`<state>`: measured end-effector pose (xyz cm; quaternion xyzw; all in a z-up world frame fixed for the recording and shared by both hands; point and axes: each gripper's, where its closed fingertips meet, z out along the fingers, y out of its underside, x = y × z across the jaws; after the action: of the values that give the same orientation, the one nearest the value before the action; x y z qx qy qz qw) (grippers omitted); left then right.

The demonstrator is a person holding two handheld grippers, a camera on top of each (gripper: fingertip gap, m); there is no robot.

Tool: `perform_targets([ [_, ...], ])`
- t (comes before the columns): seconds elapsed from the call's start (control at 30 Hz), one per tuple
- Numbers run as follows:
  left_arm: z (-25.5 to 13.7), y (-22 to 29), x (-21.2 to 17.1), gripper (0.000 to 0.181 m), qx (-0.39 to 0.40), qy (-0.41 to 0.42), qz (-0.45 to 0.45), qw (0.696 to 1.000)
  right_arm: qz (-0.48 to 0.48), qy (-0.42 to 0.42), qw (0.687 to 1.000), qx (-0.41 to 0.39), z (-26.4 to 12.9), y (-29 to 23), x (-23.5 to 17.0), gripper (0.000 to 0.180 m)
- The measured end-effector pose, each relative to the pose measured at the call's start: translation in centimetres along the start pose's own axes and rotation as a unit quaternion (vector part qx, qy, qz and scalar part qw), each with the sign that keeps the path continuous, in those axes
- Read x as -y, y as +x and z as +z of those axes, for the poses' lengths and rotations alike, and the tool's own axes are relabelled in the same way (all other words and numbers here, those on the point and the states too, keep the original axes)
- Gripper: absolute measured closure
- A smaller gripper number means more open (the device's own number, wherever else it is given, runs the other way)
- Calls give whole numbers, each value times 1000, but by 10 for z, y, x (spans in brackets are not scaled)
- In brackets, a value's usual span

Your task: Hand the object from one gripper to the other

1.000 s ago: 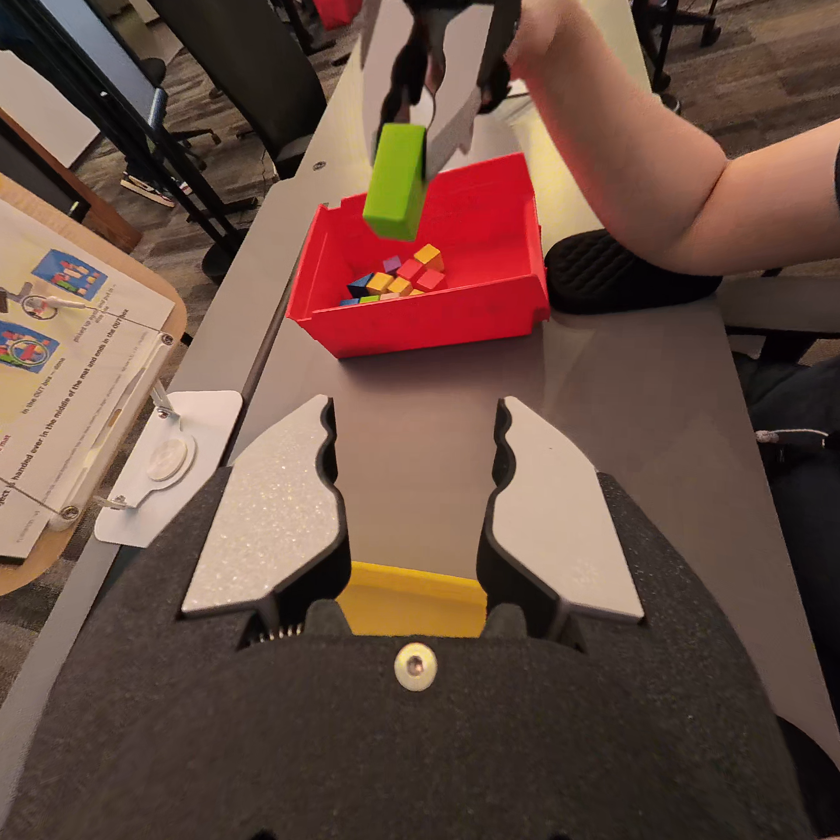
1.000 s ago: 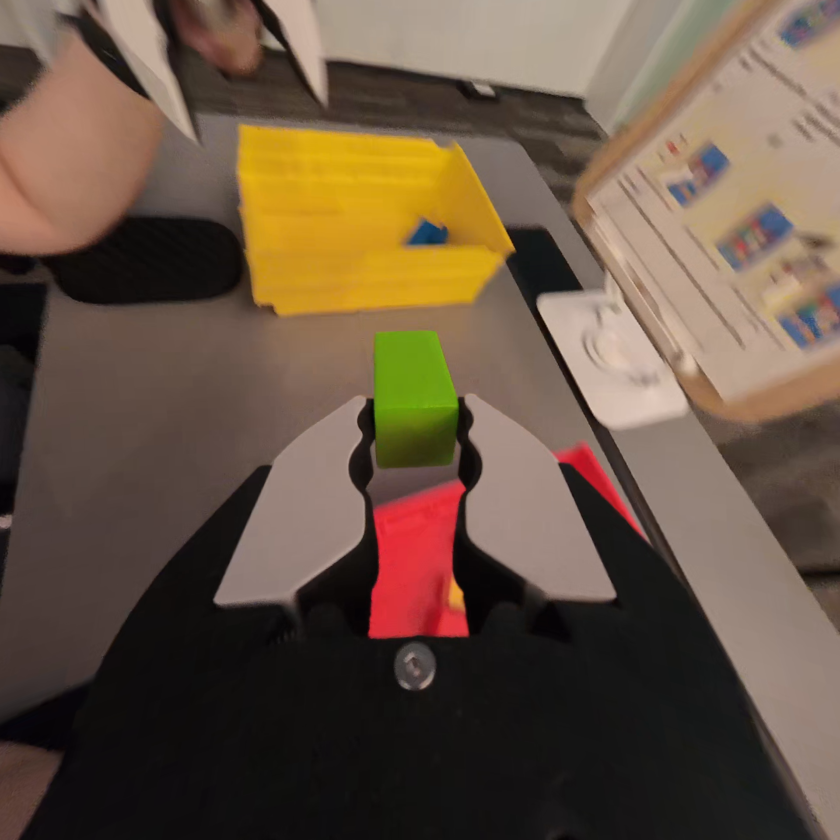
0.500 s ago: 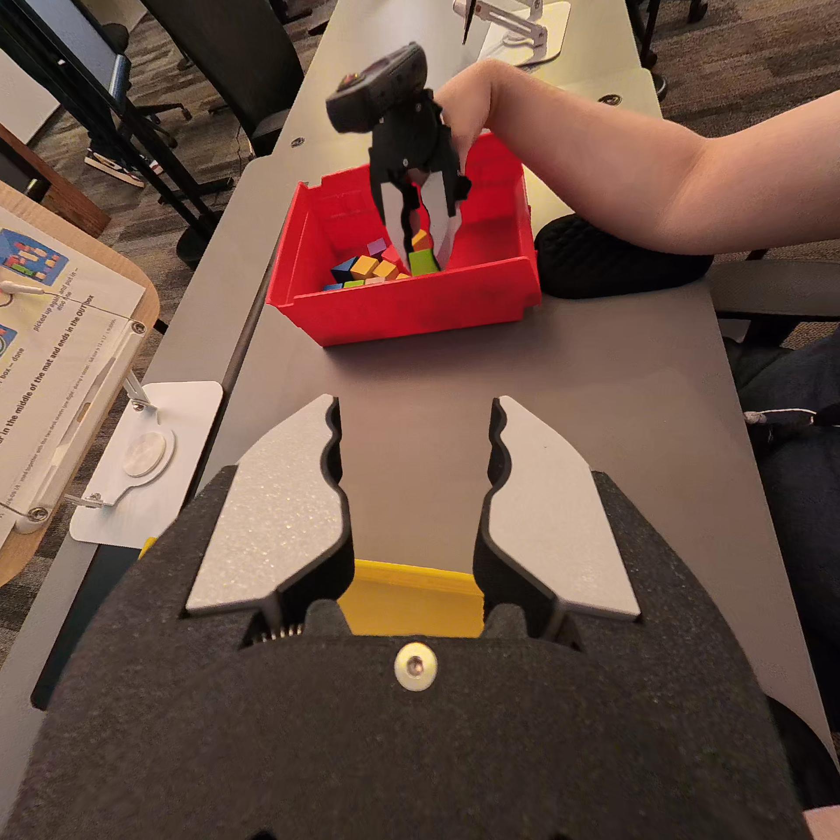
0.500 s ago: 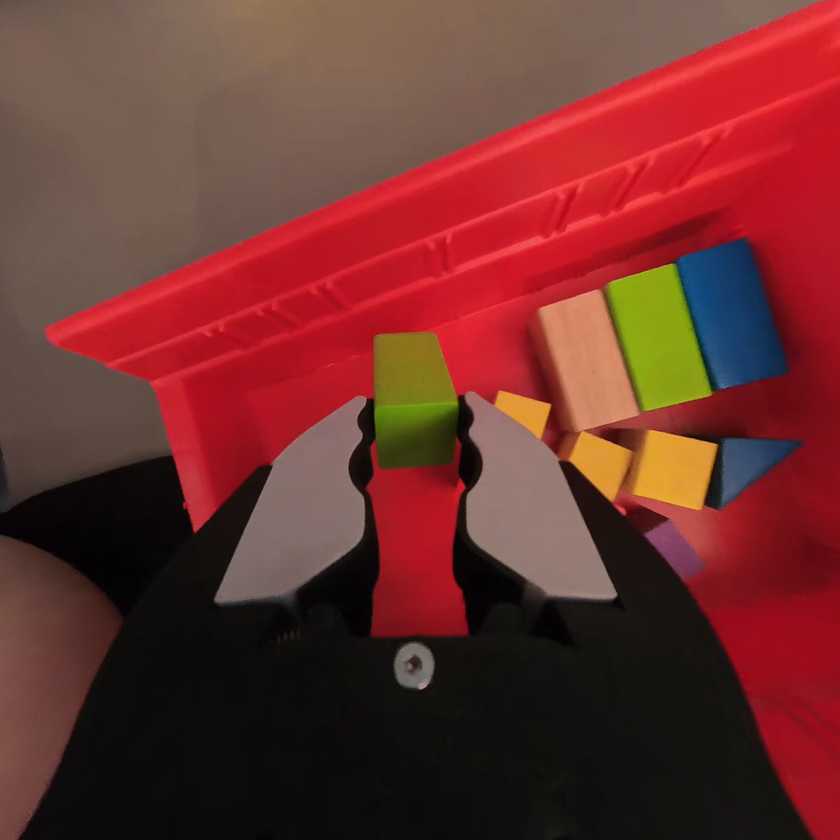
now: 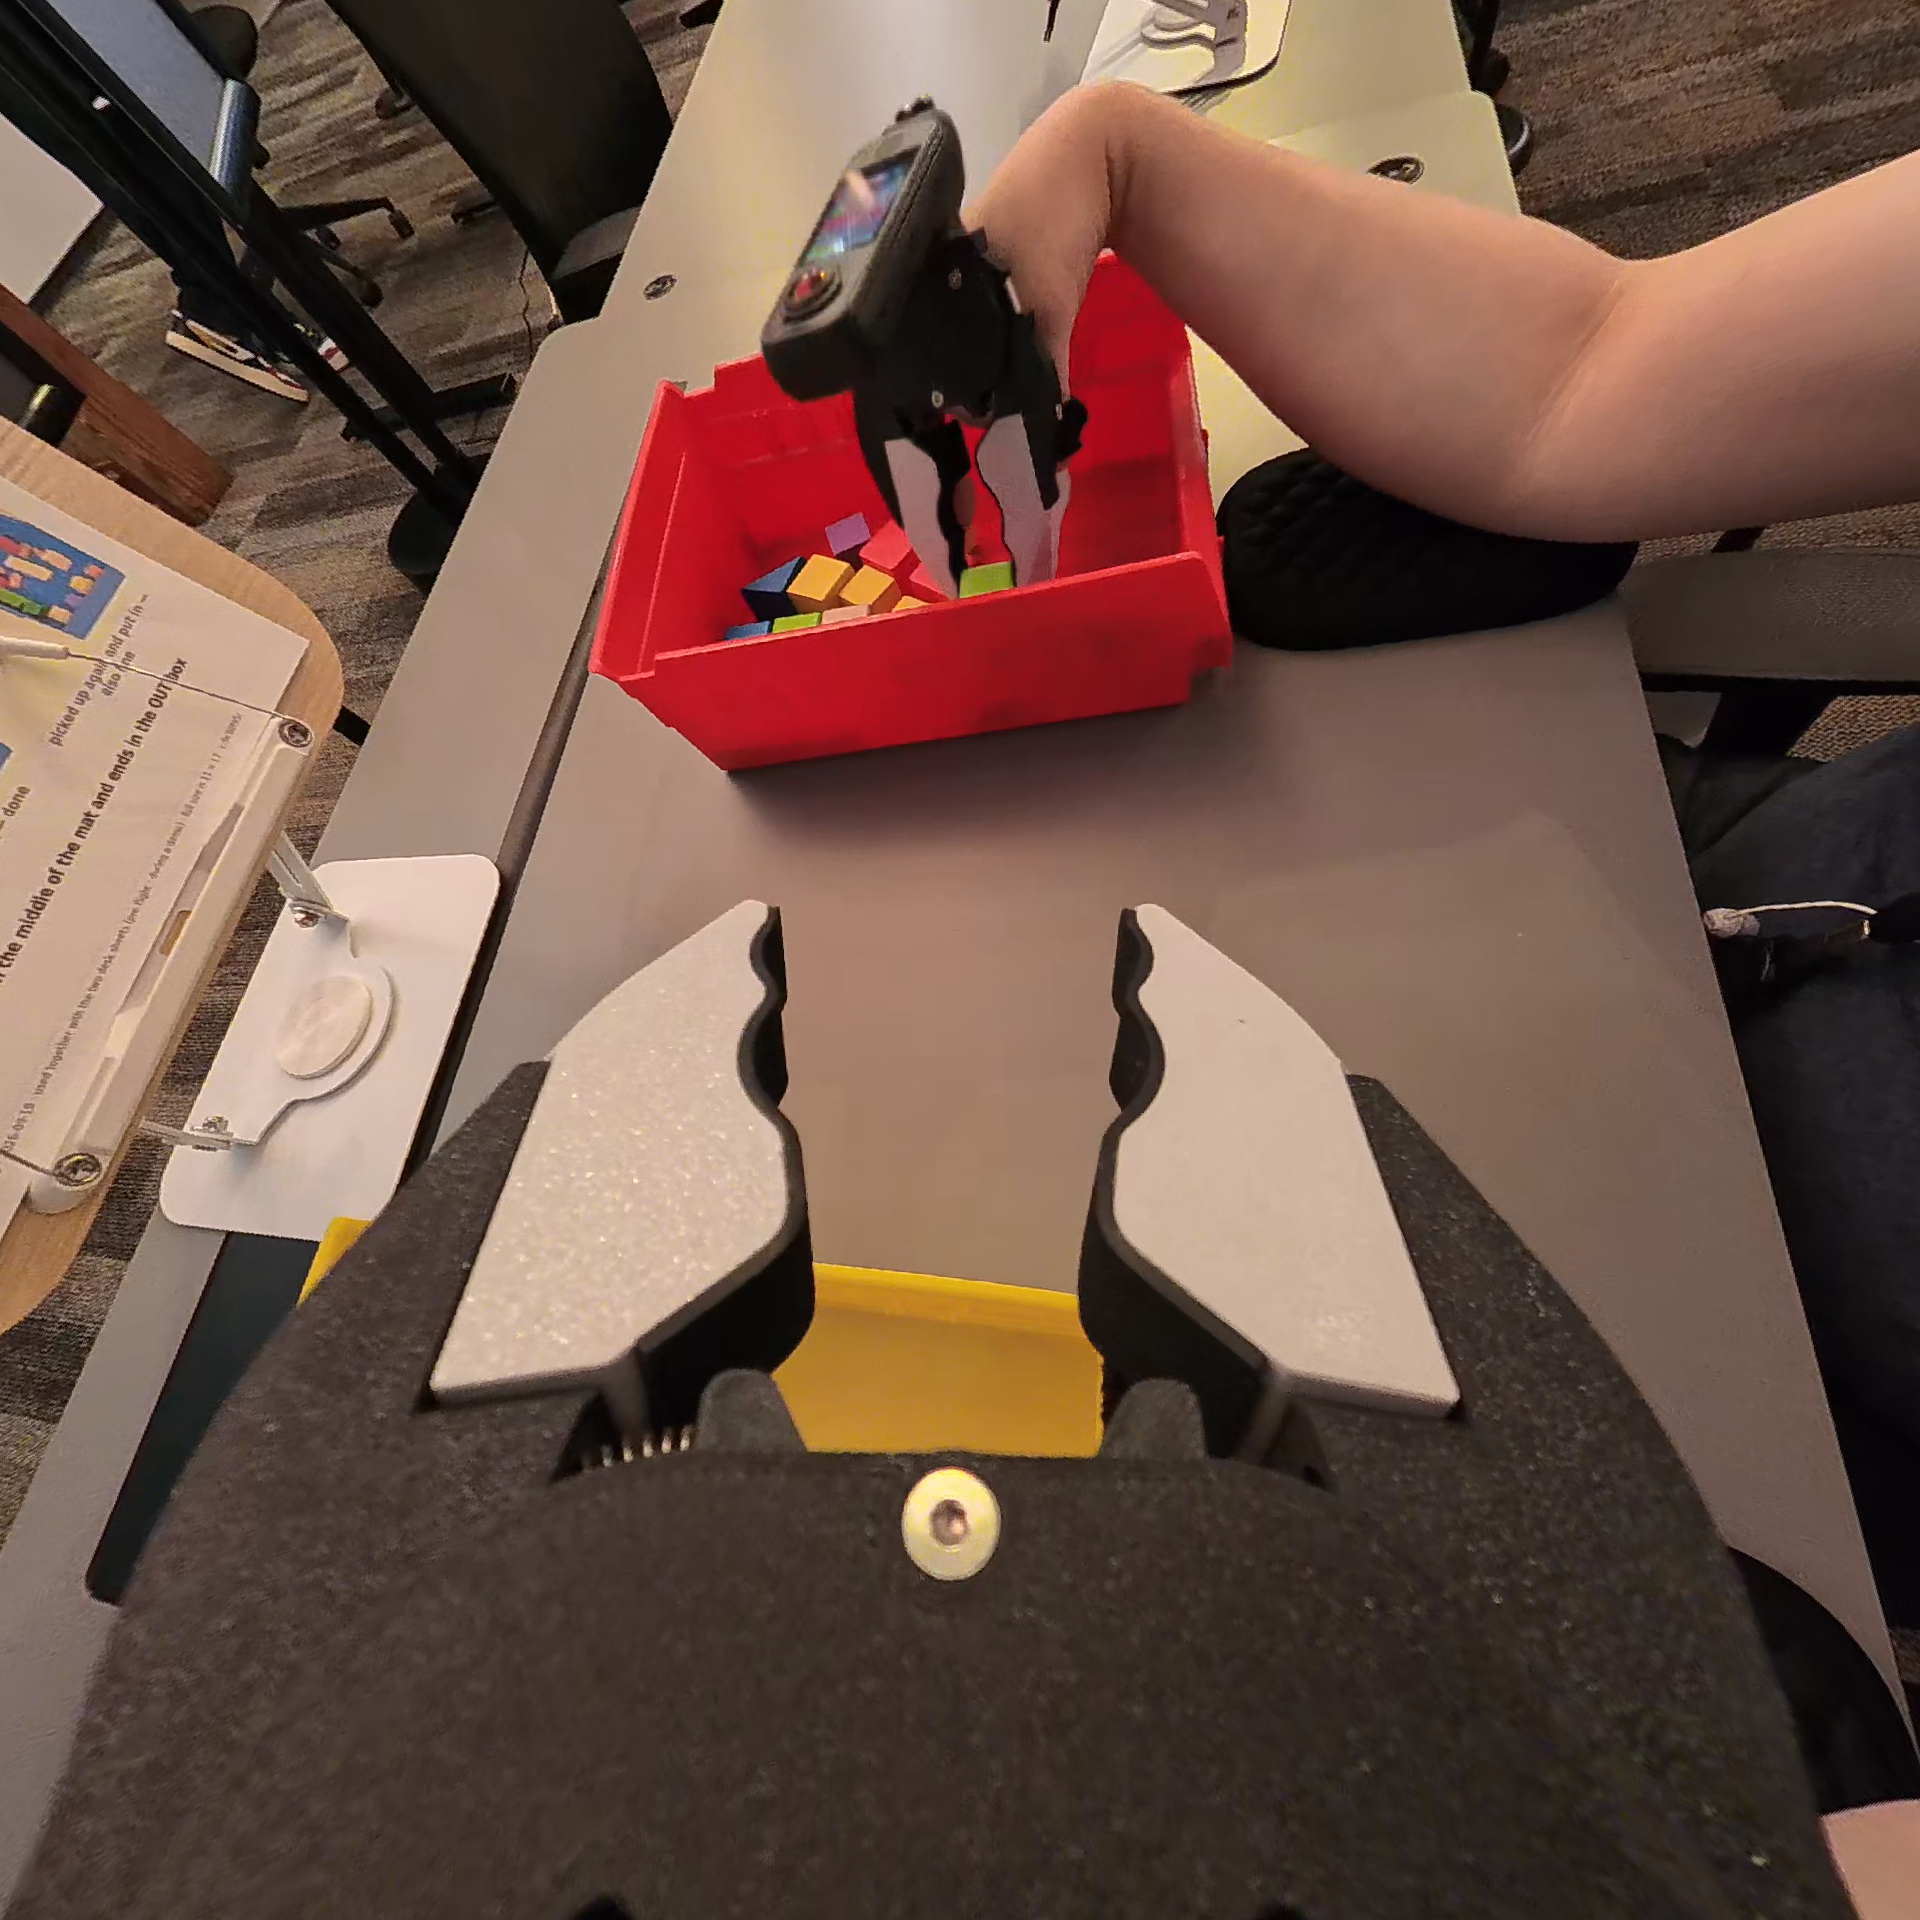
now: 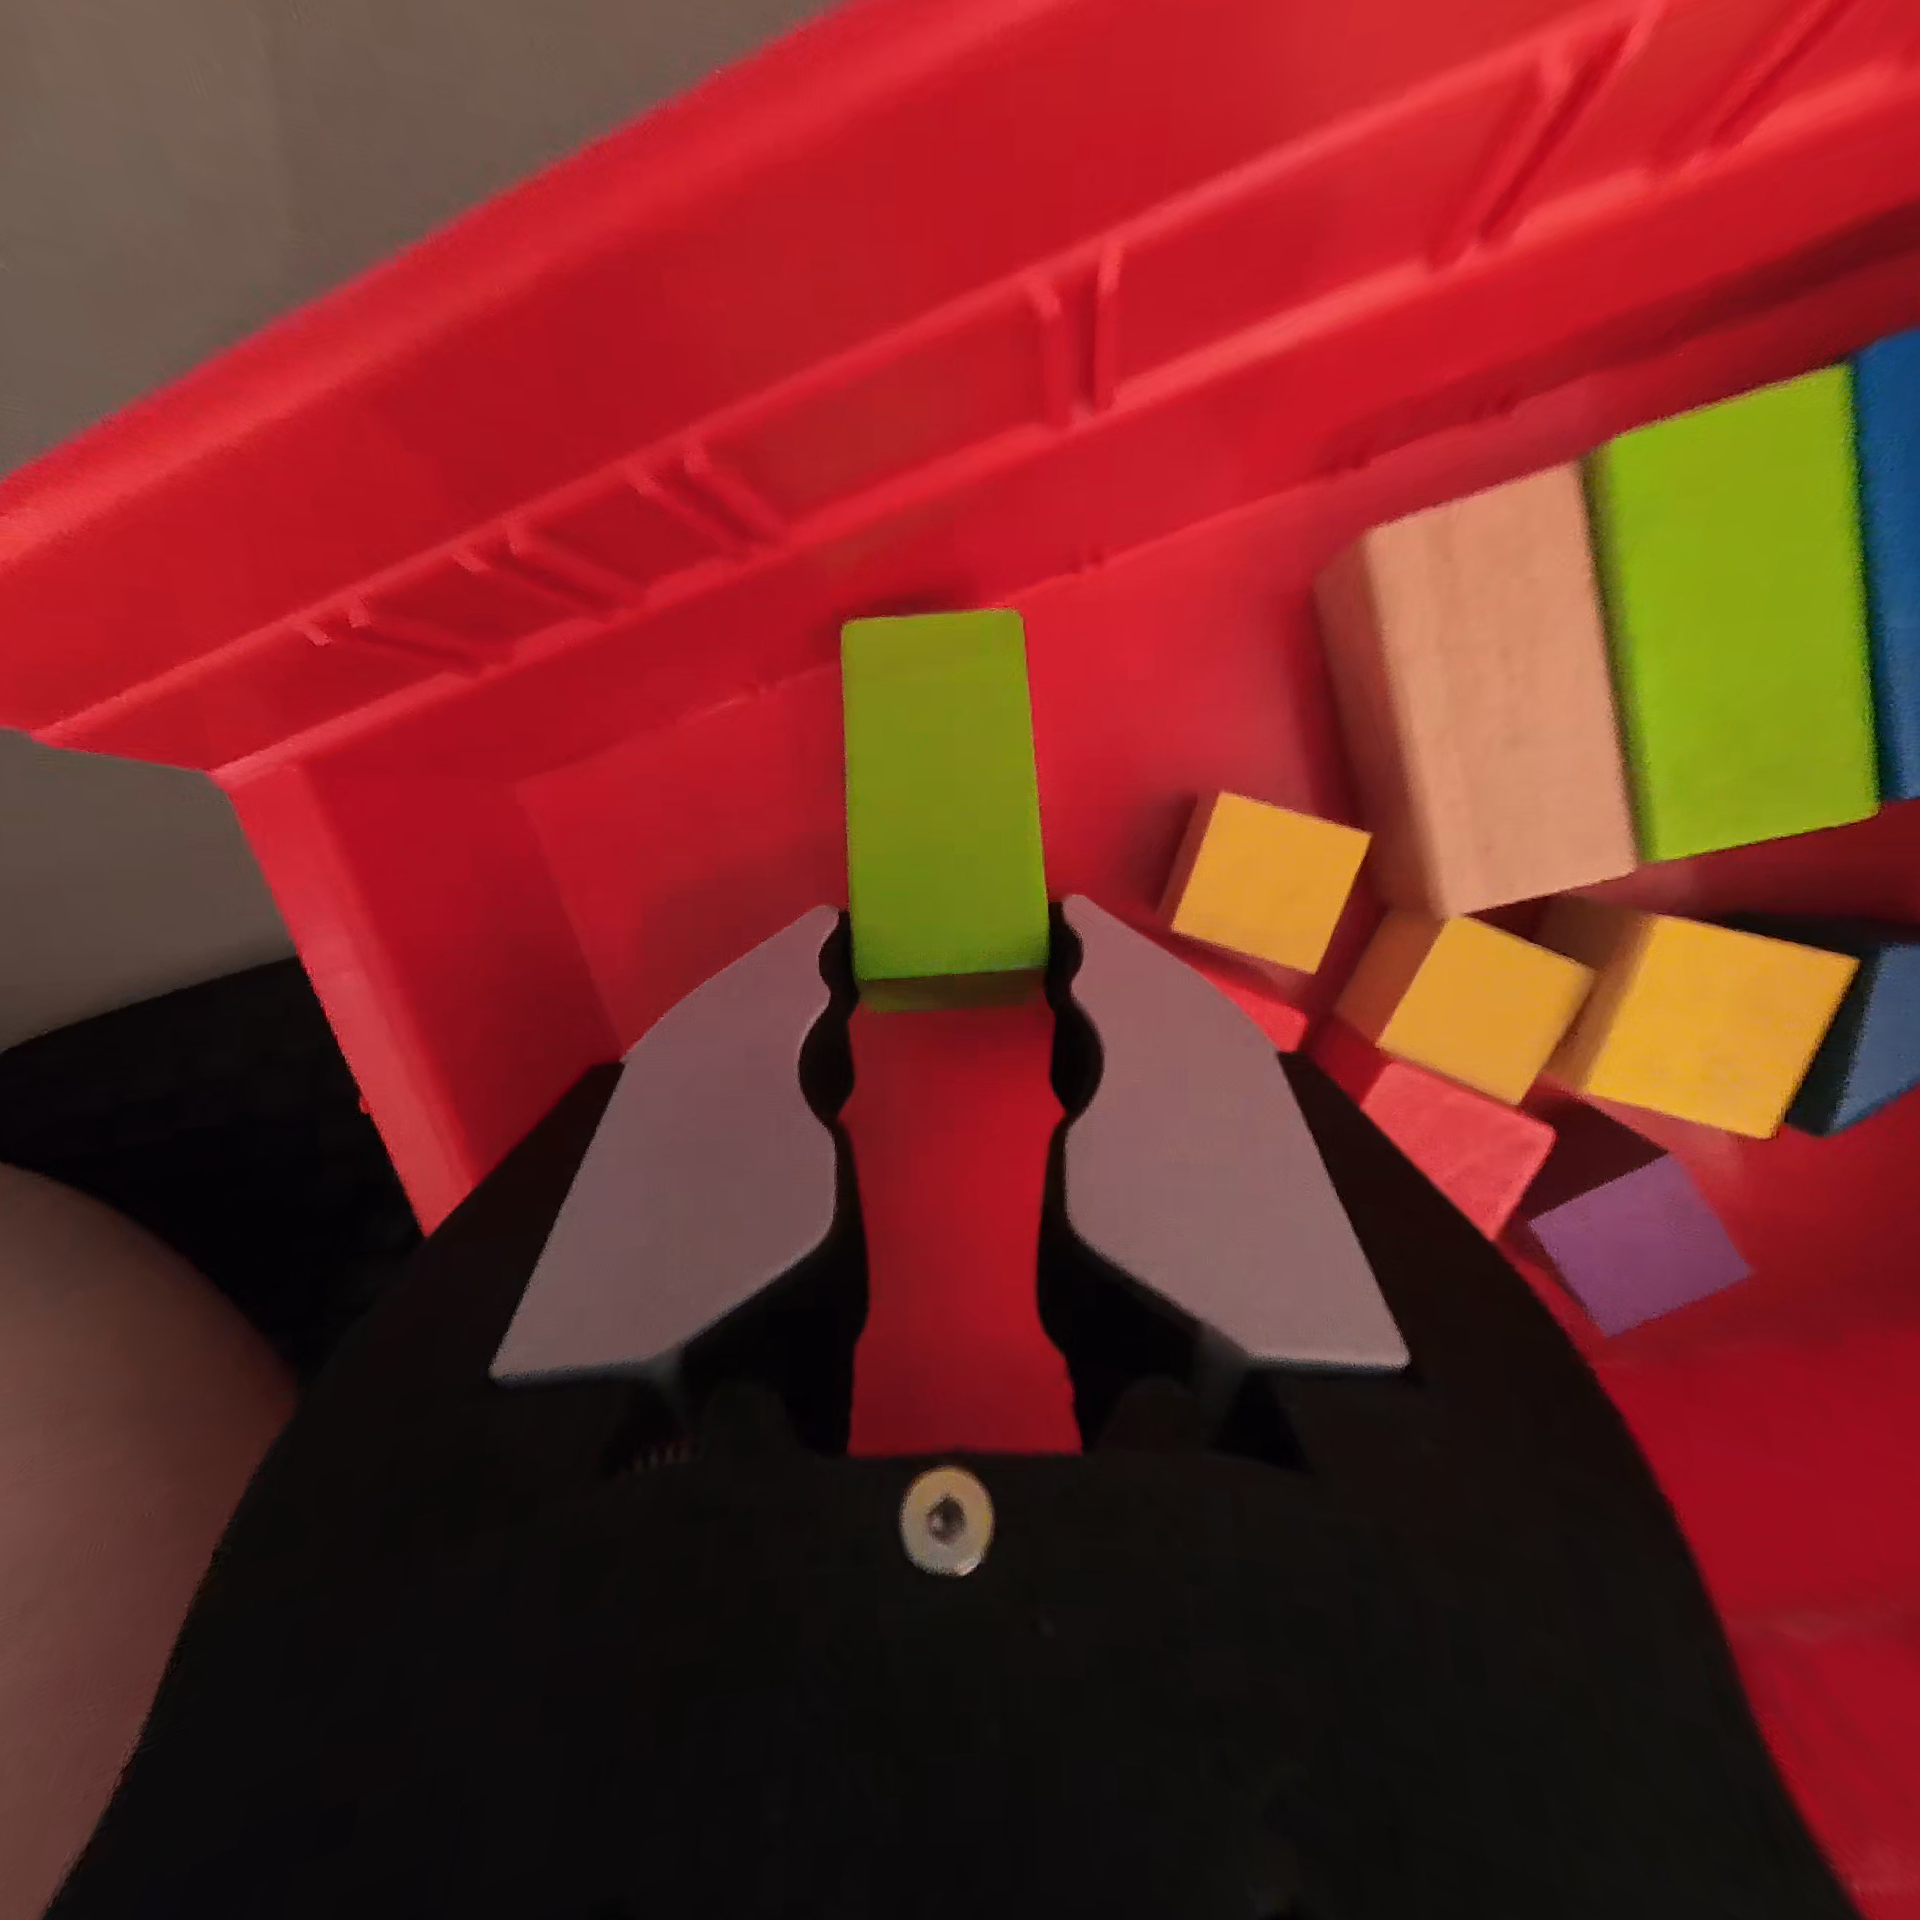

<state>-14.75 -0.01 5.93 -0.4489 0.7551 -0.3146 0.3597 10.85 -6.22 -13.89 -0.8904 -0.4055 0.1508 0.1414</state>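
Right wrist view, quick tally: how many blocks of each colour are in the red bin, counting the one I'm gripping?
green block: 2, this one in the right gripper, another loose
yellow-orange cube: 3, also and
blue block: 2, also
natural wood block: 1
purple block: 1
red block: 1 sure; hard to tell against the red bin
Total: 10

A printed instruction sheet (image 5: 94,831) with black writing and small coloured pictures lies on a wooden board at the left of the worktop (image 5: 1195,894). No other readable writing shows.
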Motion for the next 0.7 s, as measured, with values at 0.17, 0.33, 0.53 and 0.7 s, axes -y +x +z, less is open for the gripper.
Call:
perform_targets([
  [0.17, 1, 1, -2, 121, -1, -5, 2, 1000, 20, -29, 999, 5, 6, 1, -5, 144],
  [0.33, 0, 2, -2, 121, -3, -7, 5, 1000, 45, -4, 999, 23, 6, 2, -2, 144],
  [0.53, 0, 2, -3, 124, 0, -11, 7, 1000, 41, -19, 999, 3, 9, 6, -6, 143],
  [0.7, 1, 3, -2, 125, -1, -11, 8, 1000, 47, -35, 998, -4, 10, 7, -6, 143],
])
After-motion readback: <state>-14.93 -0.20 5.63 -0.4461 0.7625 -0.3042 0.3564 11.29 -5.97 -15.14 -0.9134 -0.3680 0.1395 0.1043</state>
